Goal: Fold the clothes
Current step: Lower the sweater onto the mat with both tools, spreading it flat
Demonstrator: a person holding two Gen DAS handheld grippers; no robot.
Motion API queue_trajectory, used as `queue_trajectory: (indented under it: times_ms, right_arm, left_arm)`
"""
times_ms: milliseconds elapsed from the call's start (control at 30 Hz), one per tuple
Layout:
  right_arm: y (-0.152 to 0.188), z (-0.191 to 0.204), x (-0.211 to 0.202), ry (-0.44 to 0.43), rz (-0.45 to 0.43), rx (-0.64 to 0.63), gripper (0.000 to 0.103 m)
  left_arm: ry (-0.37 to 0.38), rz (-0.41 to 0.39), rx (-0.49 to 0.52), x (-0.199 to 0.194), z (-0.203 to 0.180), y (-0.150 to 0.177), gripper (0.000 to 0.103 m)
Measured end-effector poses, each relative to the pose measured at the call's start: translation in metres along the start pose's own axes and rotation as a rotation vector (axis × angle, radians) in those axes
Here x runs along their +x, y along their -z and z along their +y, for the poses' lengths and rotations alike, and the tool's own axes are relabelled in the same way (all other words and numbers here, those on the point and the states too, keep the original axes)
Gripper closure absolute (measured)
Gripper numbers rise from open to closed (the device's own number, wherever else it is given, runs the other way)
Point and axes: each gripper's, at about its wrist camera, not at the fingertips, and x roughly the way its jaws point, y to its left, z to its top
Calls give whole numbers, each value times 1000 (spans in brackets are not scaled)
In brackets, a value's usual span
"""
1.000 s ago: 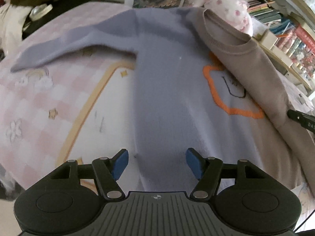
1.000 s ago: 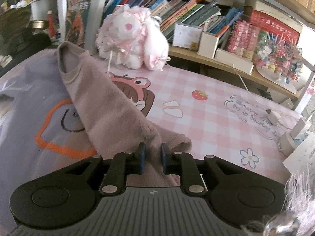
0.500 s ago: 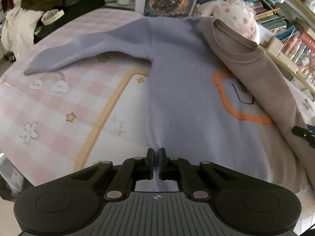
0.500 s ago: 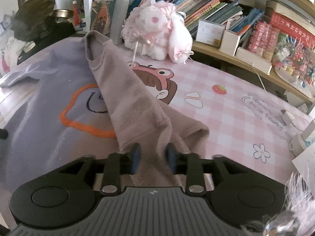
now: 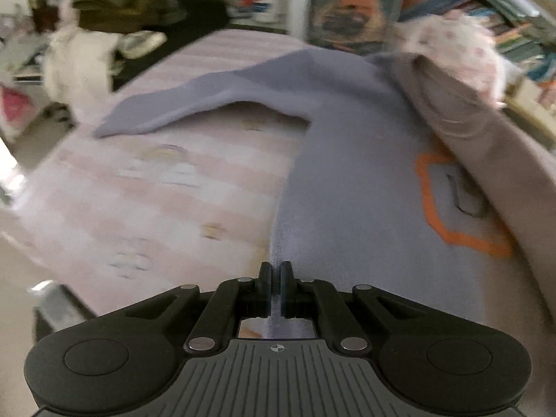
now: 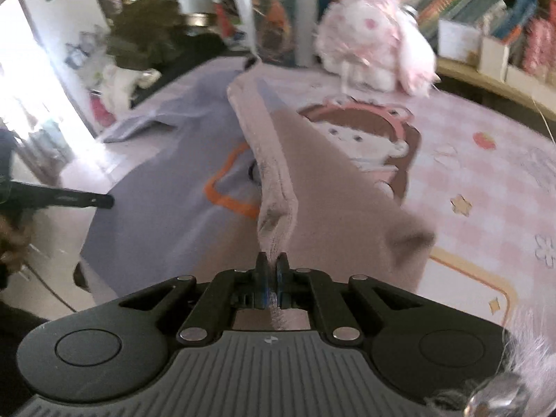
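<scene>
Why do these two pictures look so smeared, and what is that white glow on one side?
Left wrist view: motion blur smears the pink checked cloth and the shelves, while the left gripper stays sharp. Right wrist view: the plush toy and books are blurred, and bright light at the left edge washes out to white glare.

Left wrist view: sits low behind the left tool point(image 5: 275, 274), close over the near hem of the sweatshirt point(image 5: 347, 180), facing across the pink checked table point(image 5: 156, 187) toward the shelves. Right wrist view: same low seat behind the right tool point(image 6: 272, 264), facing likewise. Shared: sweatshirt, orange outline print point(image 6: 226, 187), plush toy point(image 6: 375, 45).
</scene>
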Motion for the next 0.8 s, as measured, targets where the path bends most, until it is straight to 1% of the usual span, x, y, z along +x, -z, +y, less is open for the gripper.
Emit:
queue_trajectory:
  times_ms: [67,133,200,233,333,400,467,567,600,633,667,700,733,800]
  right_arm:
    - [-5,5,-1,3,-9,-26,99]
    - [-12,0,-1,43,-23,-50,99]
    - [-23,-16,0,125,-44,-62,99]
    - [-31,-29,0,178,-59,-63,99]
    - [-58,-71,7,366,-98,-71,99]
    - [-77,-99,17,480,-105,-83,99]
    - [-89,-119,31,540,-90,-104,99]
    - [-93,-134,58,622,-40,-157,97]
    - [-93,-135,64,645,-27,-167,91]
    - [-91,-134,67,659,-24,-167,80]
    - [-88,-131,65,657,-37,-157,73]
    - [-85,-126,59,638,-67,-137,64]
    - [-82,-121,52,610,-100,-110,64]
    - [-75,-109,42,554,-128,-65,63]
  left_arm:
    - [-24,-2,8,1,4,-3,100]
    - [-30,-2,12,3,4,-4,100]
    - [-34,0,13,5,3,-3,100]
    - [-35,1,11,6,3,-1,100]
    - [-34,7,12,8,3,2,100]
    - [-30,9,22,8,2,2,100]
    - [-28,9,28,8,1,2,100]
    - [-27,9,34,7,-1,2,100]
    - [-24,10,34,7,-1,2,100]
    - [-16,13,30,7,-1,3,99]
    - [-10,16,27,8,0,3,99]
    - [-7,21,27,10,1,3,99]
    - [-6,24,28,11,1,3,99]
    - [-6,28,32,14,0,3,99]
